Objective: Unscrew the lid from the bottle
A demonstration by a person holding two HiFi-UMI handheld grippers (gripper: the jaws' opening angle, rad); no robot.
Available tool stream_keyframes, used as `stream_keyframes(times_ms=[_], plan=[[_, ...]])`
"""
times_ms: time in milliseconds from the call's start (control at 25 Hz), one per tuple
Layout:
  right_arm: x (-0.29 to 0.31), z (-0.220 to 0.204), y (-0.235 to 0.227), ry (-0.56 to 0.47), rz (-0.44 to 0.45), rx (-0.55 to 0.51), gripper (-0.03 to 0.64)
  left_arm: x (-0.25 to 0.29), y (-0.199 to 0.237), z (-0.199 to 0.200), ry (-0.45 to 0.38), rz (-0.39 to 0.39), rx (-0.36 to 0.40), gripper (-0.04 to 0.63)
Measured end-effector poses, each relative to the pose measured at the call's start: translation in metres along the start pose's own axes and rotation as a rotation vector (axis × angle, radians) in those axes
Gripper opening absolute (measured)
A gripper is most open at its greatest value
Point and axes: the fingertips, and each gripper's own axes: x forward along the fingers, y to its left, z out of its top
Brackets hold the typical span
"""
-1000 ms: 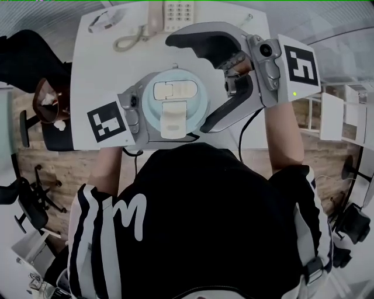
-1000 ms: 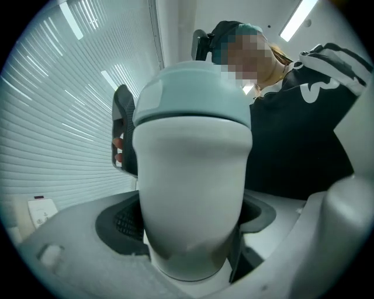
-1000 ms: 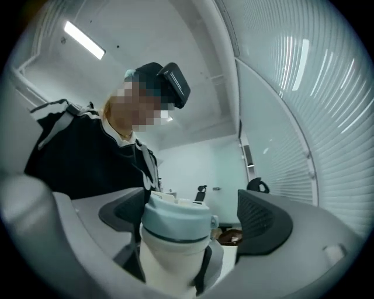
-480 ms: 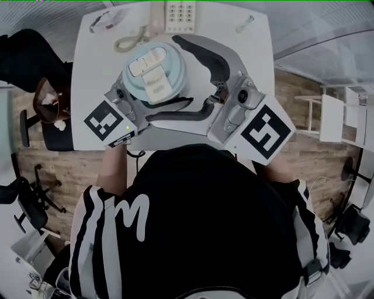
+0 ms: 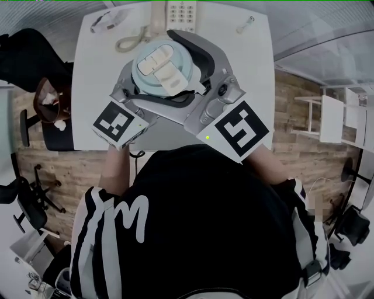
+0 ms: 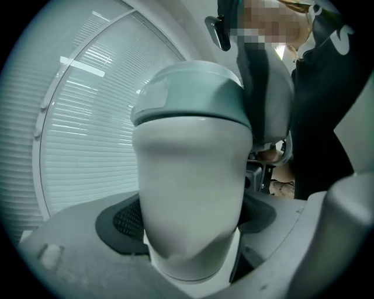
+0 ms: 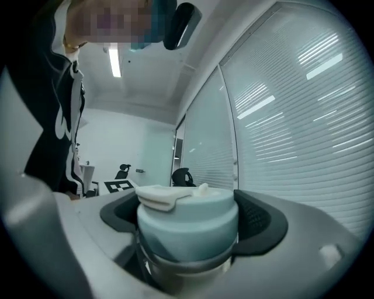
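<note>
The bottle [image 6: 190, 193] is clamped by its white body between the jaws of the left hand-held gripper [image 6: 188, 233]. Its pale blue lid [image 7: 193, 213] is gripped from both sides by the right hand-held gripper [image 7: 190, 230], whose dark pads are pressed against it. In the head view the bottle is seen held upright over the table [image 5: 239, 58], toward its far edge, near a phone [image 5: 178, 13] and a coiled cord [image 5: 130, 40]. The lid is seated on the bottle, not yet off.
</note>
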Motion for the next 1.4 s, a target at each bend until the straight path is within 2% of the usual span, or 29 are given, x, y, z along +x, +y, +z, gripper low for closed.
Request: stream_keyframes(times_ms=[80,200,440,680,1040,1240,1320,1400], plan=[[-0.004,0.001,0.007,0.003,0.073,0.017,0.457,-0.002,-0.008,0.002,-0.013,-0.051,-0.002,0.434],[-0.010,0.002,0.021,0.017,0.240,0.028,0.459,-0.006,-0.024,0.003,-0.028,-0.160,-0.018,0.434],[-0.026,0.008,0.045,0.028,0.526,0.063,0.460,-0.017,-0.053,0.006,-0.012,-0.345,-0.019,0.434],[-0.055,0.011,0.072,0.047,0.912,0.074,0.462,-0.025,-0.090,0.004,0.047,-0.580,0.033,0.434],[-0.088,0.017,0.091,0.092,1.305,0.152,0.463,-0.031,-0.128,0.008,0.053,-0.788,0.011,0.434],[-0.099,0.015,0.096,0.150,1.431,0.141,0.463,-0.030,-0.137,0.006,0.061,-0.817,0.024,0.434],[-0.097,0.016,0.094,0.140,1.418,0.147,0.463,-0.029,-0.137,0.007,0.050,-0.814,0.009,0.434],[-0.091,0.022,0.088,0.091,1.338,0.159,0.469,-0.029,-0.134,0.010,0.032,-0.800,-0.035,0.434]])
